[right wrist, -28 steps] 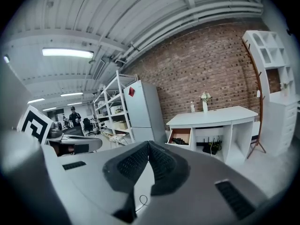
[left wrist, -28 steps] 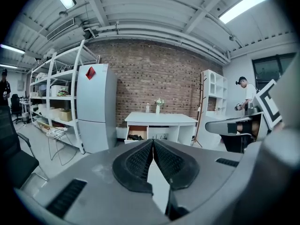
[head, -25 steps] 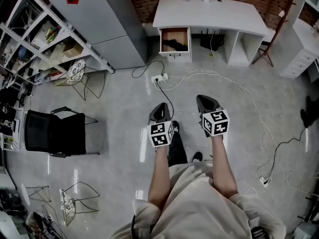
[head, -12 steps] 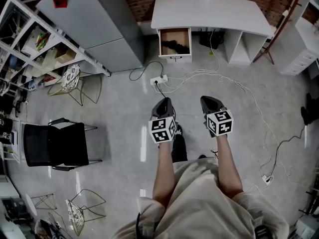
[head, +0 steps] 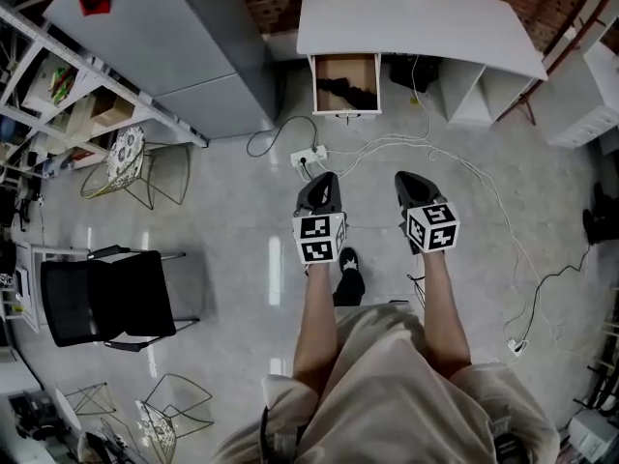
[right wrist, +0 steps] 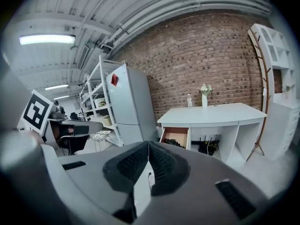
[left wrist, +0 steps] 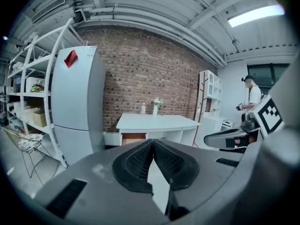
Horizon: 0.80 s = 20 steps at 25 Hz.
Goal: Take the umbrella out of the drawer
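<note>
1. Desk [head: 416, 22], white, vs the brick wall. It's the big piece of my job, at the far end of the floor, well apart from both claws.
2. Drawer [head: 338, 66] at the desk's left end is already pulled open, wooden inside facing up in head view. No handle work needed, I reckon.
3. Left gripper [head: 322, 180] & right gripper [head: 406, 178] are side by side, held out in front and aimed at the desk. Each claw is closed, pads [left wrist: 140, 161] pressed together w/ nothing btwn them. Makes sense, as nothing's in reach yet.
4. Umbrella [head: 350, 93] is the dark shape lying on the drawer floor, untouched. Can't tell handle end from here. It sits roughly ahead of the left claw, so I'd judge that's the one to open first.
5. Now surroundings. Fridge [head: 184, 46], grey, stands just left of the desk, near the drawer. It could cramp my left side once I'm close.
6. Shelf rack [head: 58, 75] is further left, loaded w/ boxes, well off my line.
7. Black chair [head: 106, 298] is left of me and clear of the path.
8. Wire stool [head: 145, 162] by the rack, no bother.
9. Cables [head: 464, 167] snake over the floor btwn me & the desk. Trip risk.
10. Power strip [head: 309, 153] is the real snag. It lies just ahead of the left claw, straight on my line to the drawer, so I'll step round it.
</note>
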Tool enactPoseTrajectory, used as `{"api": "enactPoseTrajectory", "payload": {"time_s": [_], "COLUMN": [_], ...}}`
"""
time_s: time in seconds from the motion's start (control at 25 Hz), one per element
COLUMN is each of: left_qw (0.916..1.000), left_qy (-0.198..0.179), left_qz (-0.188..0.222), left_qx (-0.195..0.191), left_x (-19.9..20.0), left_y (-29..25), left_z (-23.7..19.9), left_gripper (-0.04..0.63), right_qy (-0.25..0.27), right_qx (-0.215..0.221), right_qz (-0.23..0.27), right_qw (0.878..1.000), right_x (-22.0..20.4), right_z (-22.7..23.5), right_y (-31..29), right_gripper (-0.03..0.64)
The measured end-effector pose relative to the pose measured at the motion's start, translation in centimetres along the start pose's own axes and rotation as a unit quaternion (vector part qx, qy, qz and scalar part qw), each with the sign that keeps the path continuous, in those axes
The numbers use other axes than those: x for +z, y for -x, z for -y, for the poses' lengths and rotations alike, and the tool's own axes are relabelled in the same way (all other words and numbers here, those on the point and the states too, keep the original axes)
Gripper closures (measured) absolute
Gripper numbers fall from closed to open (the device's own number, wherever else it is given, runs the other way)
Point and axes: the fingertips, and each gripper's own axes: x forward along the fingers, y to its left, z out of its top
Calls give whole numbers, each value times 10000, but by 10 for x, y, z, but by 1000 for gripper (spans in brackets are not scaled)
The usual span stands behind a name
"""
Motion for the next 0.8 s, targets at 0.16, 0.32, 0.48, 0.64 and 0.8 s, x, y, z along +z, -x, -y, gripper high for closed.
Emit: {"api": "enactPoseTrajectory", "payload": {"time_s": [0.16, 0.32, 0.48, 0.64, 0.8], "left_qw": [9999, 9991, 9983, 9979, 9976], "left_qy": [78, 143, 74, 96, 183], "left_qz": [-43, -74, -122, -78, -77], "left_qx": [-89, -388, -558, -630, -665], "left_x": [7, 11, 17, 22, 22], "left_y": [-25, -48, -60, -72, -80], "left_z": [-24, -36, -47, -61, -64], "left_gripper": [584, 584, 584, 584, 584], "right_qy": [-59, -103, -208, -88, 3], "right_qx": [-158, -337, -567, -661, -650], "right_qz": [-54, -134, -154, -171, -237], "right_qw": [9998, 9993, 9981, 9976, 9976], "right_x": [7, 10, 18, 25, 26], "right_z": [8, 17, 25, 24, 24], "right_y": [-24, -43, -55, -66, -74], "right_gripper": [548, 548, 549, 548, 549]}}
